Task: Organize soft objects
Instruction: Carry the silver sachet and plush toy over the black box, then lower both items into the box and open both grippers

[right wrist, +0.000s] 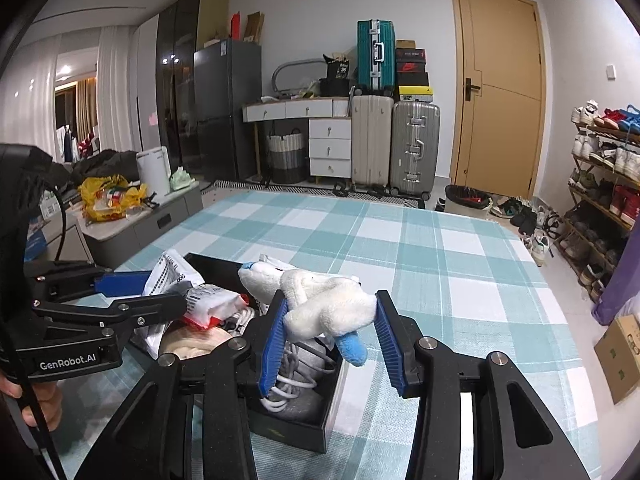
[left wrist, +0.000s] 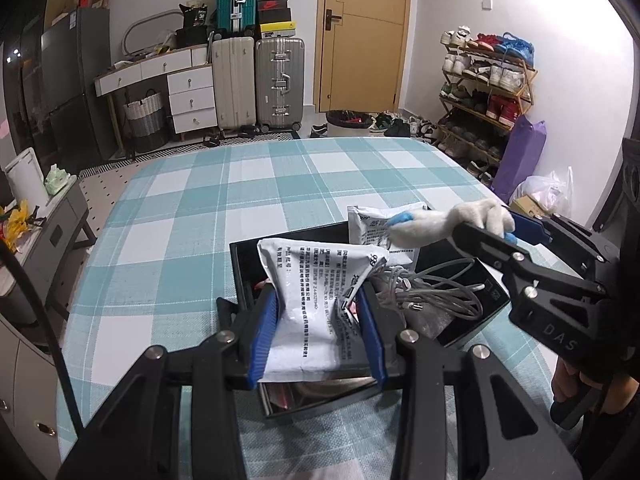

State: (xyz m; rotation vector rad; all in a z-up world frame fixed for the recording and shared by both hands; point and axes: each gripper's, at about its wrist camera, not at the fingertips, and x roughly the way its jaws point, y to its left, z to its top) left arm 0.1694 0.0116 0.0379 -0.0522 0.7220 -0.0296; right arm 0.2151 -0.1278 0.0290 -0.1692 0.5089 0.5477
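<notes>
Plush toy (right wrist: 324, 308), white with blue tips, is pinched between my right gripper (right wrist: 332, 338) pads, held above the black box (right wrist: 296, 426) on the checked tablecloth (right wrist: 440, 264). My left gripper (left wrist: 316, 336) is clamped on a white printed pouch (left wrist: 308, 300) over the same box; cables (left wrist: 432, 288) lie inside.

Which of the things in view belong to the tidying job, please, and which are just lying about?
Job: white packet in left gripper; plush toy in right gripper; black box; cables; second packet.
Lying about: suitcases, shoe rack, laundry basket.
</notes>
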